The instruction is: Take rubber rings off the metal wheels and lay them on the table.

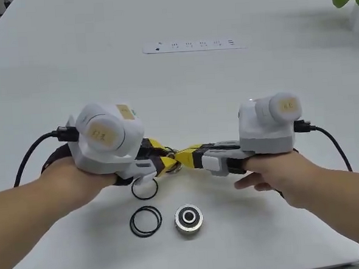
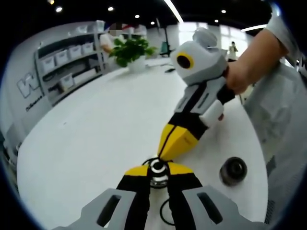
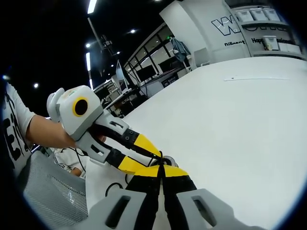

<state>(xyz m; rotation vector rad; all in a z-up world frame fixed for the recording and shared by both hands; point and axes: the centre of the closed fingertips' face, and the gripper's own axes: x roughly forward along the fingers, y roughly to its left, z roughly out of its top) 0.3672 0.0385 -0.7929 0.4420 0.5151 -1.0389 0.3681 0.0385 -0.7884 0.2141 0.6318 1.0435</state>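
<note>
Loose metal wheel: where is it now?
Head view: the metal wheel lies on the table near its front edge, just right of the paired black rubber rings.

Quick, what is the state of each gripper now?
Left gripper: shut on wheel.
Right gripper: shut, tips at the wheel; what it pinches cannot be told.

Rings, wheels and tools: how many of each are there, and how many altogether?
Black rubber rings on the table: 3, one alone, two overlapping
Metal wheels: 2, one on the table, one gripped by the left tool
Tools: 2, left tool and right tool
Total: 7
</note>
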